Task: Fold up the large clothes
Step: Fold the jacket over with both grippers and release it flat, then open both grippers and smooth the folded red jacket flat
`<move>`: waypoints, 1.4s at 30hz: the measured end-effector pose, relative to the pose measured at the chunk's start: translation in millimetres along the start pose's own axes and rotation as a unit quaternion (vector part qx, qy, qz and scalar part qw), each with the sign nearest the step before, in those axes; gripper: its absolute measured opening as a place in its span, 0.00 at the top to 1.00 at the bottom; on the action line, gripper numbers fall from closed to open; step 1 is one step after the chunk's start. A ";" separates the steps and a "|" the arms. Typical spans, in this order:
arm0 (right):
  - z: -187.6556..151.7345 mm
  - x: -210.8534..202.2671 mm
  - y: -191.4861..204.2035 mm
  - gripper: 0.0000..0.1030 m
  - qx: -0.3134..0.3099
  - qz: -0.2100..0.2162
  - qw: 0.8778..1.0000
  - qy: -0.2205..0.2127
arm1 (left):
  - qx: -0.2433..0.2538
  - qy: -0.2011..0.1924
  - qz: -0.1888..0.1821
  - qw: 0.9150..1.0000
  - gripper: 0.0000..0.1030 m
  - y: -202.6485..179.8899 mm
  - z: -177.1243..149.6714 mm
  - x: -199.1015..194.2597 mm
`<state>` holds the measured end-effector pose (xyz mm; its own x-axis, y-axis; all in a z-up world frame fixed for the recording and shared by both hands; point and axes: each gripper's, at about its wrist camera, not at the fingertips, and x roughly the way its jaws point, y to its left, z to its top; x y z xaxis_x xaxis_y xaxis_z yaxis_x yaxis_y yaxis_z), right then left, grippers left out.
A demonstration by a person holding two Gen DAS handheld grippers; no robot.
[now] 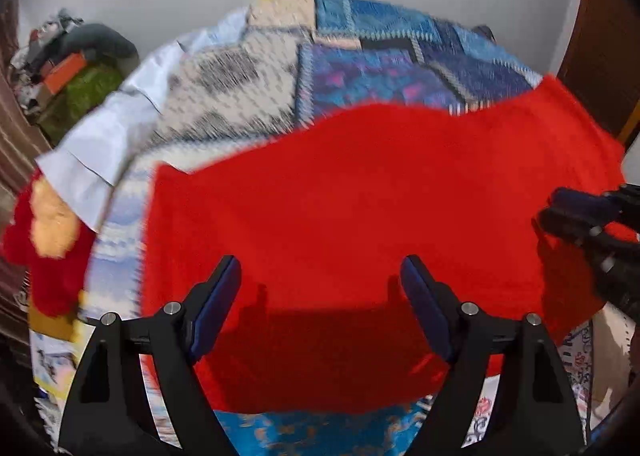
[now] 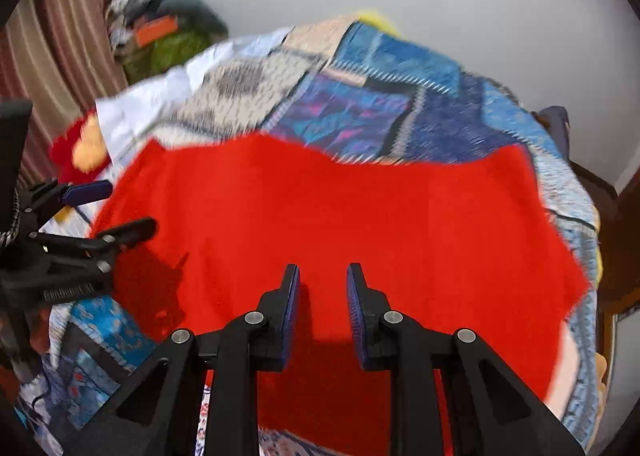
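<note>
Left wrist view shows the red cloth (image 1: pixel 360 224) lying flat on the quilt (image 1: pixel 380 68), ready to fold, with both grippers, left (image 1: pixel 320 288) and right (image 2: pixel 323 288), over it, jaws apart, holding nothing.

A red cloth (image 2: pixel 340 224) lies spread over a blue patchwork quilt (image 2: pixel 380 96) on the bed. The right hand-held gripper (image 2: pixel 323 288) hangs above it, jaws parted with nothing between. The left hand-held gripper (image 2: pixel 116 212) sits at the cloth's left edge, jaws apart.

Over the flat red cloth (image 2: pixel 340 216) passage looks open; left gripper (image 2: pixel 116 212) crowds its edge.
</note>
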<state>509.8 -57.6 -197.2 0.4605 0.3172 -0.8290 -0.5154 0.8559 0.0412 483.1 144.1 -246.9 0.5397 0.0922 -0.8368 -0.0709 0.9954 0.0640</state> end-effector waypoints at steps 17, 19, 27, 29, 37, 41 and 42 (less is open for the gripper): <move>-33.3 22.4 -45.7 0.00 -0.032 -0.140 0.990 0.003 | 0.005 0.025 0.083 0.996 0.09 32.0 -50.8 40.9; -37.0 11.2 -60.6 0.00 -0.019 -0.154 0.988 0.003 | -0.020 0.025 0.097 0.995 0.10 53.0 -55.8 32.1; -57.1 -37.7 -76.6 0.00 -0.006 -0.160 0.987 -0.005 | -0.122 -0.013 0.086 0.989 0.11 104.4 -82.8 -26.4; -57.4 -49.5 -73.4 0.00 -0.008 -0.157 0.987 -0.015 | -0.124 -0.017 0.081 0.989 0.11 101.7 -91.9 -38.1; -49.0 -68.8 -51.0 0.00 0.008 -0.093 0.995 -0.028 | -0.174 0.012 -0.028 0.984 0.11 83.4 -127.2 -44.0; -49.7 -59.5 -44.8 0.00 0.032 -0.058 0.998 -0.017 | -0.217 0.034 -0.085 0.972 0.11 78.4 -136.9 -29.8; -50.4 -54.2 -44.1 0.00 0.038 -0.048 0.998 -0.011 | -0.223 0.038 -0.094 0.969 0.11 76.9 -137.5 -25.0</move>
<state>471.2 -133.2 -182.2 0.5215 0.2414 -0.8184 -0.4120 0.9112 0.0063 348.9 214.9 -295.8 0.5158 -0.1086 -0.8498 -0.3425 0.8830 -0.3208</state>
